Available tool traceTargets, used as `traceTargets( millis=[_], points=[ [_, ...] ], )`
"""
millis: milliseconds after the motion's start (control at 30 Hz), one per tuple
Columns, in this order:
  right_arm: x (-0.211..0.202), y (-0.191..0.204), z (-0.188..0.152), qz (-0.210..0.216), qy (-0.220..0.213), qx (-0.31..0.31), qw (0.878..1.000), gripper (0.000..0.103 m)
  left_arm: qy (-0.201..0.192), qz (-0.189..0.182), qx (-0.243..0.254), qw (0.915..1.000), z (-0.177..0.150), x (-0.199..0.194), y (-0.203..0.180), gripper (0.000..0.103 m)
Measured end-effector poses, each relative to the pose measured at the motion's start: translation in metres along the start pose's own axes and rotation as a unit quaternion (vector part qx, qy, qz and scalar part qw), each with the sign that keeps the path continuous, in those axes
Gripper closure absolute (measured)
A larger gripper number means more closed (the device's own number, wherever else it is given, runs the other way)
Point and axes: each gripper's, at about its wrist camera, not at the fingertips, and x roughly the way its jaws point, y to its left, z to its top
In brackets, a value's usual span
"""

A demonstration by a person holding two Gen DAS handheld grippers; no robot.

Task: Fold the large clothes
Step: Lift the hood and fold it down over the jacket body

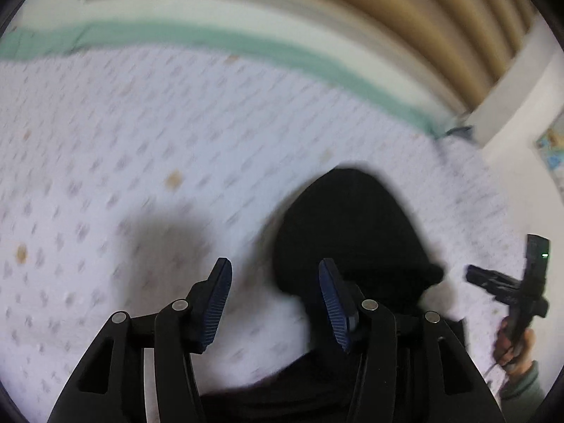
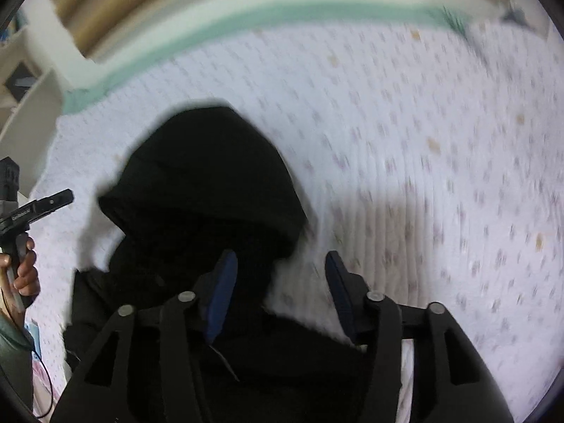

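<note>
The left tongs (image 1: 275, 303) stand apart with nothing between their blue pads, above a white bedspread (image 1: 141, 141) dotted with small marks. The black hooded garment (image 1: 349, 232) lies on the bed ahead of and just to the right of these tongs, its hood pointing away. The right tongs (image 2: 278, 294) also stand apart and empty; in their view the garment lies ahead and to the left, reaching under the left finger (image 2: 222, 292). Both views are blurred.
</note>
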Motion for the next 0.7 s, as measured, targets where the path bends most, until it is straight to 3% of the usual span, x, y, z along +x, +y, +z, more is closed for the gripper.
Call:
traceTargets(
  millis=[100, 200, 333, 367, 533, 700],
  points=[
    [0.006, 0.019, 0.026, 0.008, -0.020, -0.008, 1.000, 0.039, 0.005, -0.014, 0.026, 0.9996, 0.018, 0.027, -0.023, 0.045],
    [0.044, 0.024, 0.037, -0.002, -0.005, -0.010, 1.000, 0.039, 0.055, 0.013, 0.026, 0.9981, 0.015, 0.078, -0.023, 0.045],
    [0.119, 0.004, 0.018, -0.043, 0.071, 0.004, 0.997, 0.040, 0.126, 0.079, 0.043, 0.9880, -0.017, 0.140, -0.013, 0.041],
    [0.138, -0.004, 0.007, -0.046, 0.095, 0.013, 0.994, 0.040, 0.126, 0.102, 0.051, 0.9854, -0.025, 0.151, -0.011, 0.030],
    [0.145, -0.031, -0.002, 0.001, 0.085, 0.066, 0.994, 0.039, 0.120, 0.085, 0.029, 0.9888, -0.022, 0.147, 0.000, 0.030],
    [0.117, -0.025, 0.009, 0.005, 0.082, 0.032, 0.996, 0.038, 0.085, 0.039, 0.033, 0.9950, -0.008, 0.094, 0.006, 0.032]
  ],
)
